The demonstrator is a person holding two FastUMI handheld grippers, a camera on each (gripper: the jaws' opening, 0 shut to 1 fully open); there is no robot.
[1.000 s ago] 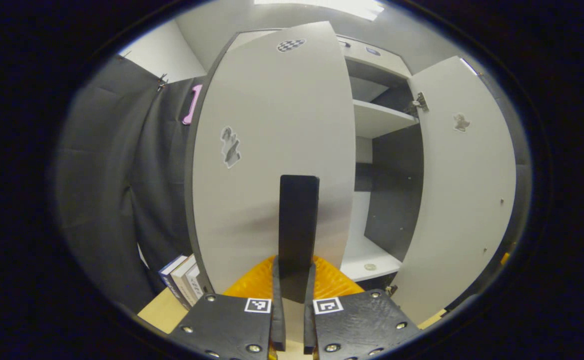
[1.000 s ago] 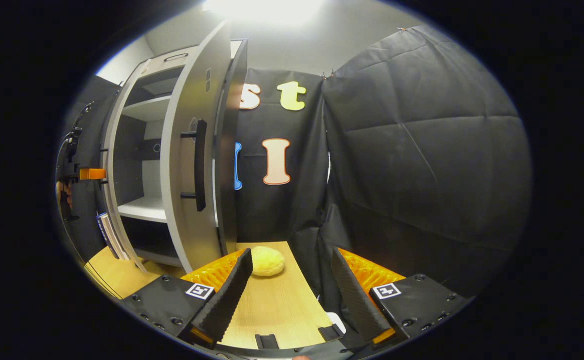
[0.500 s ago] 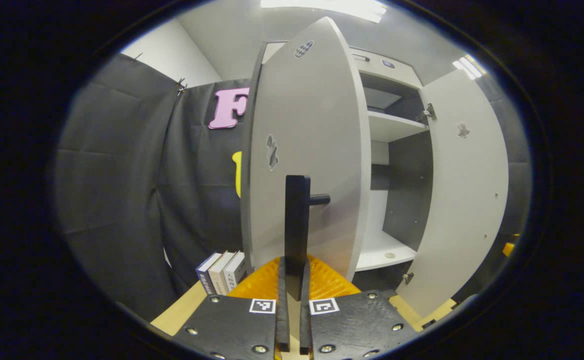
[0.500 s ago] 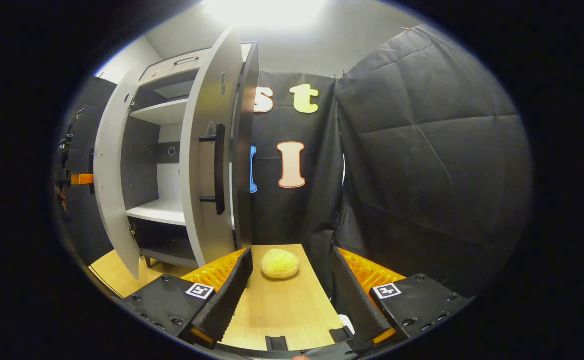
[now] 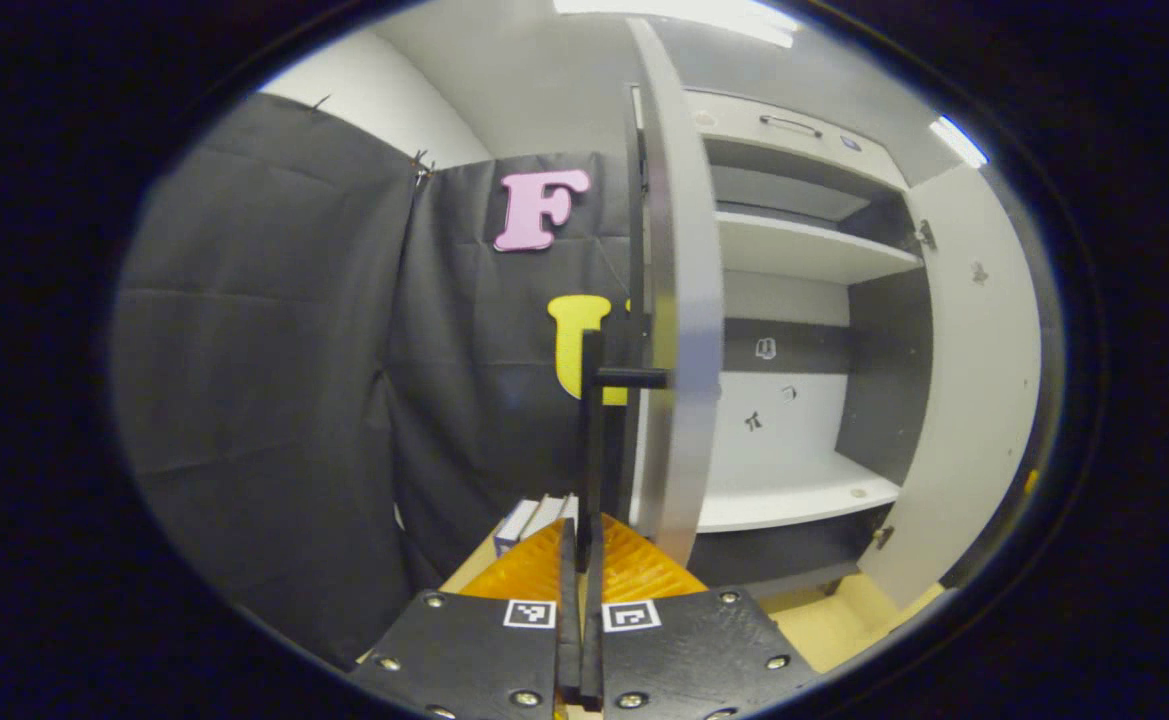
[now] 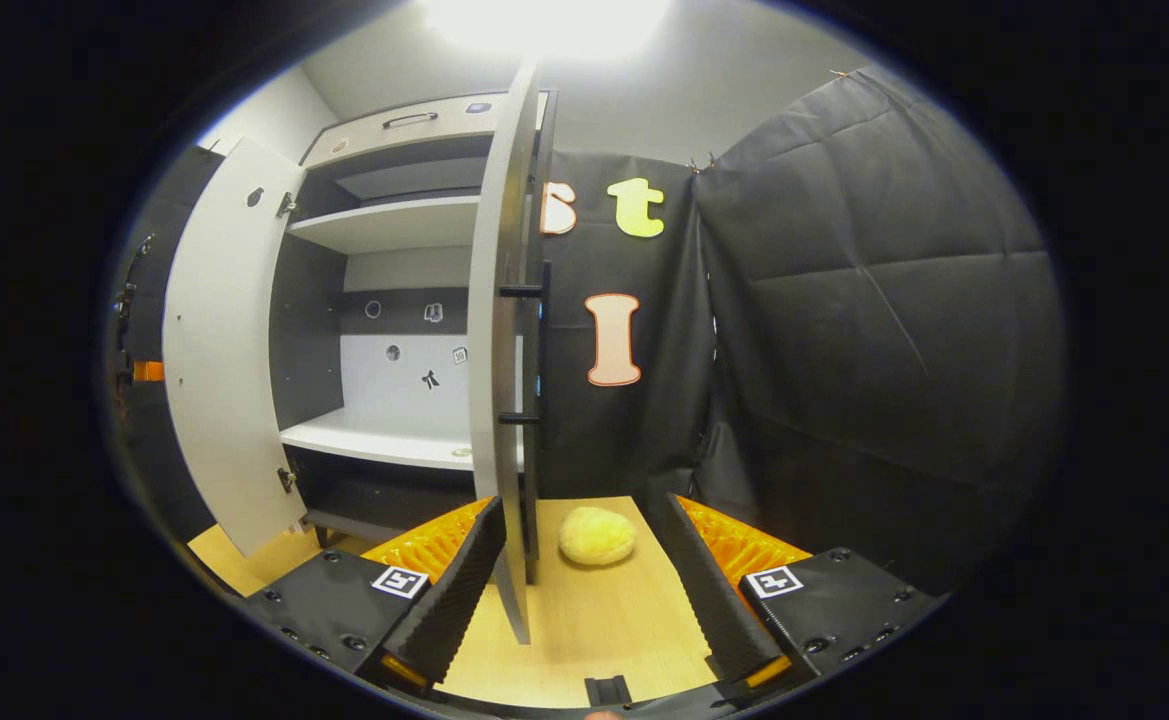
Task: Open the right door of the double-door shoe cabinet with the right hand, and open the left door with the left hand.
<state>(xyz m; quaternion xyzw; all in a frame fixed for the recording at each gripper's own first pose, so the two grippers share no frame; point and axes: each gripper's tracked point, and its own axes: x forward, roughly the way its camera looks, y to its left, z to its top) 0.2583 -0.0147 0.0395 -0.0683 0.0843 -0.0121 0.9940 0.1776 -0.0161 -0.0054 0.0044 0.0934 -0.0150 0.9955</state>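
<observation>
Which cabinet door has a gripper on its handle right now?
The left door: the left gripper is clamped on its black handle. The right door's handle stands free.

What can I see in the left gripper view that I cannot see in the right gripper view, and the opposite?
Left gripper view: the left gripper shut on the left door's handle, and books beside the cabinet.
Right gripper view: the right gripper open, a yellow round object on the wooden table, and the right door's handle.
Both: the left door and the right door, both open, and the white shelf inside.
</observation>
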